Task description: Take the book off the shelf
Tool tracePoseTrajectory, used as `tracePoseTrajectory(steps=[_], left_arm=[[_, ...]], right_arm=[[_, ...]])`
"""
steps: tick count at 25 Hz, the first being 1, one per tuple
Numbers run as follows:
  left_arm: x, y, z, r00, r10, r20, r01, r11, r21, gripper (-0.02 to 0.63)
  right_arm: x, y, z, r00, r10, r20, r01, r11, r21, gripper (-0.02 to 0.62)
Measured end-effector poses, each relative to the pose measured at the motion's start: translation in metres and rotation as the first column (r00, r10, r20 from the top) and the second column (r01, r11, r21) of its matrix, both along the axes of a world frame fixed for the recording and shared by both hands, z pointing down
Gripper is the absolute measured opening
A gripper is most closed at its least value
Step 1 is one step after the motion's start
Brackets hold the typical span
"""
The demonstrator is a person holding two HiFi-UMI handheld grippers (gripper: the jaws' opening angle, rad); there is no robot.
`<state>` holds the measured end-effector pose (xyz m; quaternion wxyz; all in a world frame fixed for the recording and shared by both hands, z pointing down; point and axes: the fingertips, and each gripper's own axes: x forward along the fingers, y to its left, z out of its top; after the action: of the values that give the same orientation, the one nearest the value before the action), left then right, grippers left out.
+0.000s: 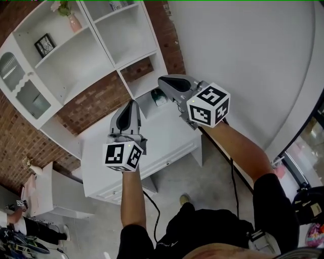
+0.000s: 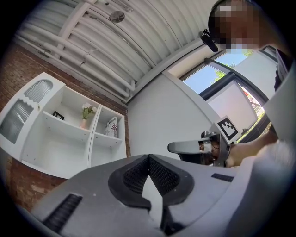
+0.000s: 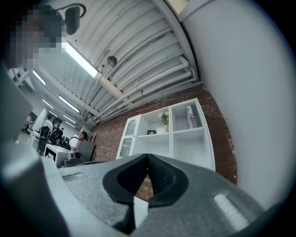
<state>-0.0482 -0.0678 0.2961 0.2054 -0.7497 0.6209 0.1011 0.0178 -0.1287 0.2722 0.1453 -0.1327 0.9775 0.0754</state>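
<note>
The book (image 2: 111, 126), with a red and white cover, stands upright in the top right cubby of the white shelf unit (image 2: 69, 139); it also shows in the right gripper view as the book (image 3: 190, 115). In the head view only its lower edge (image 1: 117, 5) peeks in at the top. My left gripper (image 1: 132, 104) is shut and empty, held in the air in front of the shelf's lower part. My right gripper (image 1: 163, 81) is also shut and empty, a little to the right and closer to the shelf. Both are well short of the book.
A pink vase with flowers (image 1: 71, 17) and a small picture frame (image 1: 44, 44) sit in the shelf's left cubbies. A green object (image 1: 159, 96) lies in a low cubby by the right gripper. A white cabinet (image 1: 152, 146) stands under the grippers, a white wall (image 1: 243, 50) at right.
</note>
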Motion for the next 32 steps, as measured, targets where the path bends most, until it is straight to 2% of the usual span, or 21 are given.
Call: tracePoseTrajectory(steps=[11, 19, 25, 32], left_arm=[[-0.083, -0.104, -0.039, 0.998, 0.05, 0.039, -0.051, 0.998, 0.027, -0.003], [-0.136, -0.161, -0.074, 0.994, 0.109, 0.024, -0.109, 0.993, 0.034, -0.003], [-0.154, -0.194, -0.086, 0.992, 0.123, 0.016, -0.124, 0.992, 0.037, -0.003], [-0.169, -0.238, -0.108, 0.994, 0.112, 0.011, -0.113, 0.993, 0.042, -0.003]], right_arm=[[-0.088, -0.103, -0.063, 0.999, 0.018, 0.036, -0.018, 1.0, -0.004, 0.002], [-0.134, -0.167, -0.109, 0.996, 0.076, 0.045, -0.076, 0.997, -0.008, 0.002], [-0.148, -0.22, -0.144, 0.99, 0.131, 0.044, -0.131, 0.991, -0.022, 0.003], [-0.168, -0.276, -0.206, 0.986, 0.163, 0.024, -0.164, 0.986, 0.016, 0.077]])
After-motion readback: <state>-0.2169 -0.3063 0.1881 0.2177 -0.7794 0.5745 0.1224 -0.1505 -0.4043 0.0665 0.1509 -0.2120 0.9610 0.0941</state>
